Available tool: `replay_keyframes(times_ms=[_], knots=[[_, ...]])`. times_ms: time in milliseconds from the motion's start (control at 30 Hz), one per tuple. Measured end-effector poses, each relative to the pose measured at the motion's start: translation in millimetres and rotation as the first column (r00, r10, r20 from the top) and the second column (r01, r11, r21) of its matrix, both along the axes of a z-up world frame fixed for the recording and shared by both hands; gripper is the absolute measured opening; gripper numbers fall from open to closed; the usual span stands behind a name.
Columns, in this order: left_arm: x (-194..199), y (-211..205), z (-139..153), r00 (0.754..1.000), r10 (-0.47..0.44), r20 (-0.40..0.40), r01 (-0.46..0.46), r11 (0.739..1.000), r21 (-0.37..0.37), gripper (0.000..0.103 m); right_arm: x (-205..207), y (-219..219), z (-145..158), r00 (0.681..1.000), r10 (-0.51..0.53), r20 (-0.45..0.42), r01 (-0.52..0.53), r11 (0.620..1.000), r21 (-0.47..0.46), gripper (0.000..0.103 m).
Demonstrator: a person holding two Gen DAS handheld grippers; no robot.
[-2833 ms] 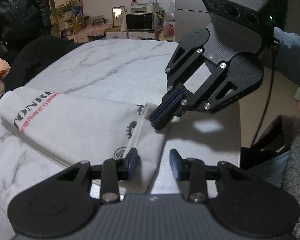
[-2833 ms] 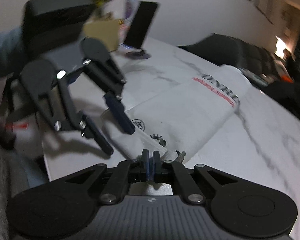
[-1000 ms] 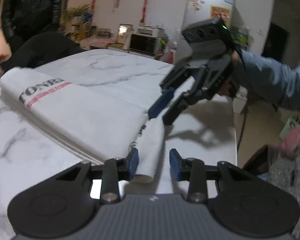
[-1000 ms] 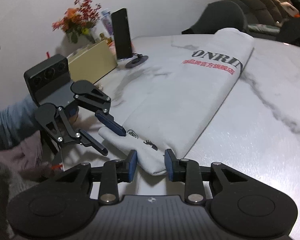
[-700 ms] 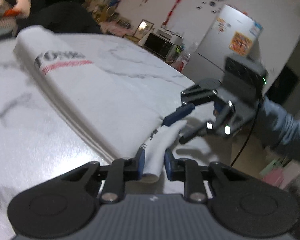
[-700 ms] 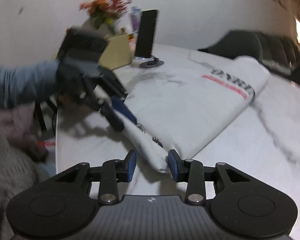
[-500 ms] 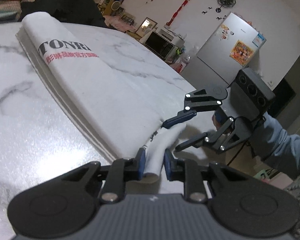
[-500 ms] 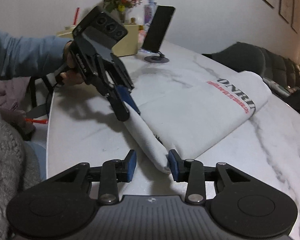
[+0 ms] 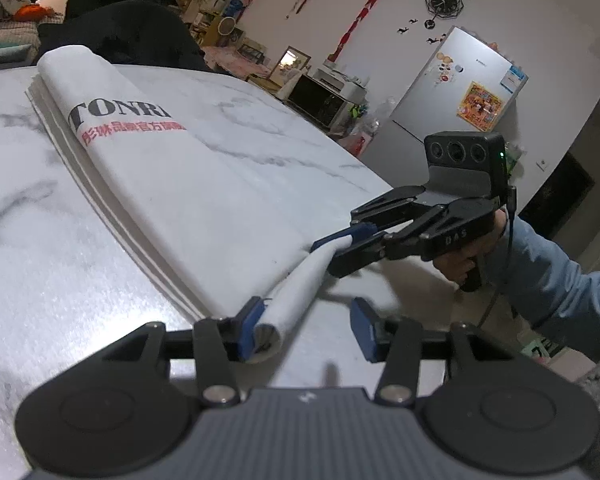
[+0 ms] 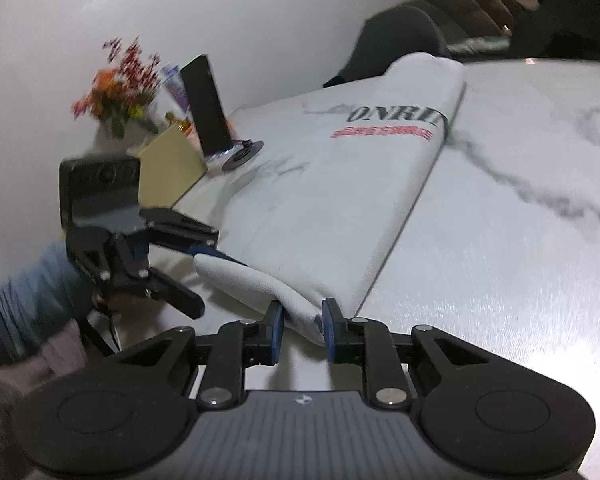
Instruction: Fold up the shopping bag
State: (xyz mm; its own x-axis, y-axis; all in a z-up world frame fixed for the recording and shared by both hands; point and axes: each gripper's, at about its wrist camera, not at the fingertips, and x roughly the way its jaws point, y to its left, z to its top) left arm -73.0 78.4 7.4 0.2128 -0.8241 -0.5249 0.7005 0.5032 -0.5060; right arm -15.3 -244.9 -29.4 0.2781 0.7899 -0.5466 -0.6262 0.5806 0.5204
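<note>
A white shopping bag [image 9: 188, 200] printed with black letters and red characters lies folded flat and long on the marble table [image 9: 40, 260]. Its near end is rolled into a narrow tube [image 9: 300, 280]. My left gripper [image 9: 306, 332] is open, and the tube's end rests against its left finger only. My right gripper [image 9: 326, 258] is clamped on the tube's other end. In the right wrist view the rolled cloth [image 10: 252, 280] fills the gap of the right gripper [image 10: 302, 330], and the left gripper [image 10: 204, 276] stands open at the far end.
A phone on a stand [image 10: 208, 108], a flower bunch [image 10: 120, 80] and a yellow box [image 10: 168, 164] sit at the table's side. A dark chair [image 9: 120, 32] stands behind the bag's far end. The table edge runs just past the roll.
My left gripper has opened and let go of the rolled end. My right gripper has narrowed onto the other end of the roll.
</note>
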Motion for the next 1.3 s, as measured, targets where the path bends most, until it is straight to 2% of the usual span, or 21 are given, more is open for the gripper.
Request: replay_keyframes(times_ms=[200,467,700,1000,1300], knots=[[5.3,8.7,-3.4,0.996,0.071,-0.059,-0.073,0.997,-0.019,0.022,6.7,-5.0,-7.0,0.997,-0.038,-0.069,0.042,0.997,0.064,0.016],[13.1,14.1,-14.6,0.977,0.142,-0.16,-0.155,0.985,-0.075,0.018,8.5,-7.6,-10.8,0.994,-0.06,-0.096,0.07,0.992,0.105,0.015],[14.0,16.4,-22.9,0.948,0.2,-0.248,-0.232,0.967,-0.104,0.016,-1.9,-5.5,-10.5,0.997,-0.069,-0.017,0.07,0.993,0.097,0.015],[17.1,12.2,-32.7,0.918,0.245,-0.311,-0.297,0.946,-0.132,0.015,-9.4,-1.2,-7.1,0.997,-0.051,0.063,0.047,0.997,0.057,0.015],[17.7,6.6,-34.2,0.911,0.266,-0.315,-0.315,0.942,-0.117,0.014,-1.3,-2.5,-8.2,0.988,-0.129,-0.08,0.135,0.988,0.078,0.015]])
